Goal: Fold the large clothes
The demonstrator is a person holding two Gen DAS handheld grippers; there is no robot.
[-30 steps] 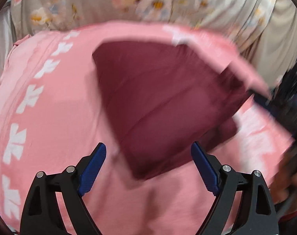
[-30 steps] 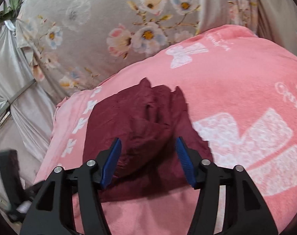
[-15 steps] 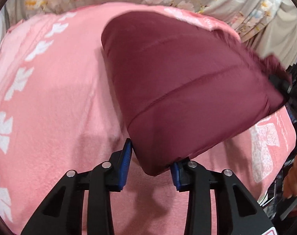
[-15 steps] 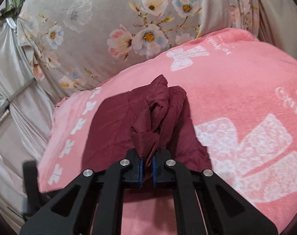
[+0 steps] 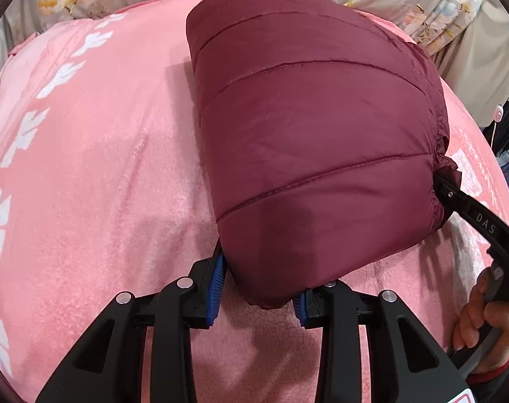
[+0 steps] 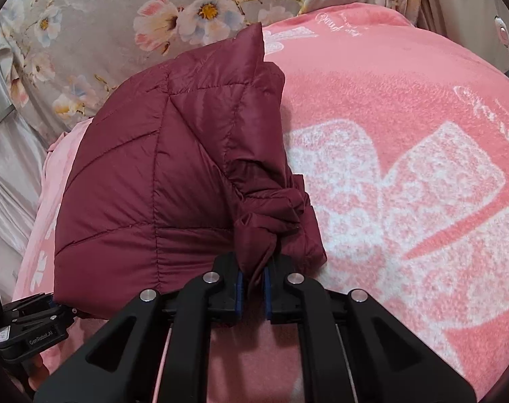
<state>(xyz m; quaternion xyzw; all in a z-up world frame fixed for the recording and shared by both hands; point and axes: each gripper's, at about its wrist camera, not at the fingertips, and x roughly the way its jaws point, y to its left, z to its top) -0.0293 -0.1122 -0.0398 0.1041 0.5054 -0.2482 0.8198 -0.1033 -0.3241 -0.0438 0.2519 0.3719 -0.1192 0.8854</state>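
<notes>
Each hand-held gripper, left (image 5: pixel 257 294) and right (image 6: pixel 252 280), pinched the puffy, quilted maroon jacket (image 5: pixel 314 141) over the pink blanket (image 5: pixel 103 168).

We see a pink blanket (image 5: pixel 96 174) spread wide, with a row of white bows (image 5: pixel 58 77) along its left side and one large white bow (image 6: pixel 405 198) printed on it. Behind it hangs a grey curtain (image 6: pixel 120 10) patterned with pink and white flowers (image 6: pixel 207 10).
</notes>
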